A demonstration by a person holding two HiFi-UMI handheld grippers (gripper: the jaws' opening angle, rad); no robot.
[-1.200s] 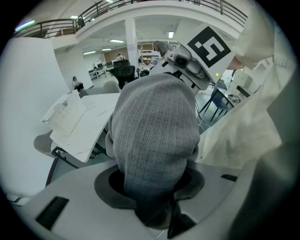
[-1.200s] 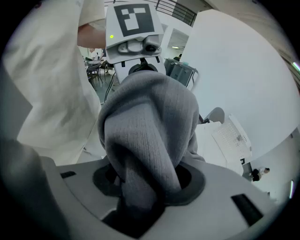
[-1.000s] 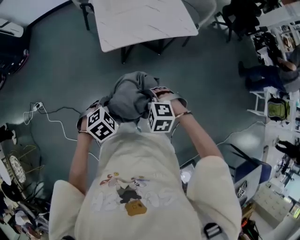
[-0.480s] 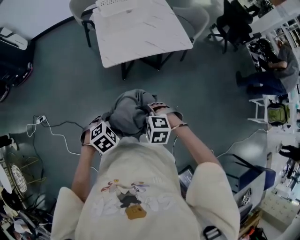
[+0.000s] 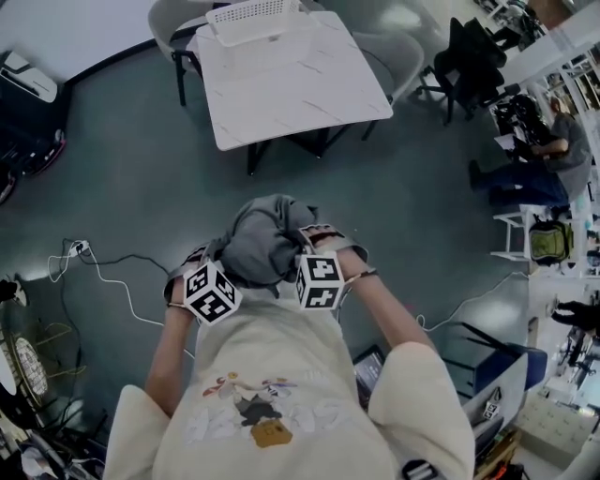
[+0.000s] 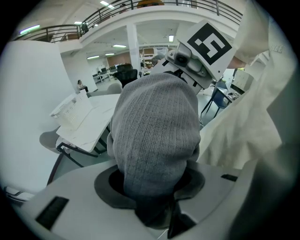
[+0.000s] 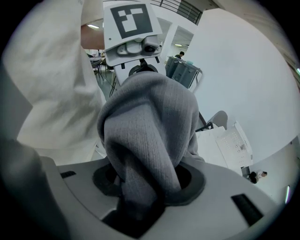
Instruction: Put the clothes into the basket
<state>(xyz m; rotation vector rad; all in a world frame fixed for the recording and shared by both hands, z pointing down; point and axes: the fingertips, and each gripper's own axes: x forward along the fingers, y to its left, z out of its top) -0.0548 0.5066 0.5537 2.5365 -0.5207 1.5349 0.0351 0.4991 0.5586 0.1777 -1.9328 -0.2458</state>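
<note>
A bunched grey knitted garment [image 5: 265, 239] hangs between both grippers in front of the person's chest. My left gripper [image 5: 208, 281] is shut on one end of the grey garment [image 6: 154, 136], which fills the space between its jaws. On the other end, my right gripper [image 5: 323, 267] is shut on the grey garment [image 7: 150, 140] too. A white perforated basket [image 5: 251, 19] stands at the far edge of the white table [image 5: 291, 84], well ahead of both grippers. The basket [image 6: 70, 108] shows at the left in the left gripper view, and the basket [image 7: 234, 143] at the right in the right gripper view.
Grey chairs [image 5: 394, 42] stand round the table. A white cable with a power strip [image 5: 77, 249] lies on the floor at the left. A blue bin [image 5: 492, 361] and clutter sit at the right, where a seated person [image 5: 534, 141] is also in view.
The table and basket have slid lower and nearer in the head view as the person walks toward them. Both grippers keep their hold on the garment.
</note>
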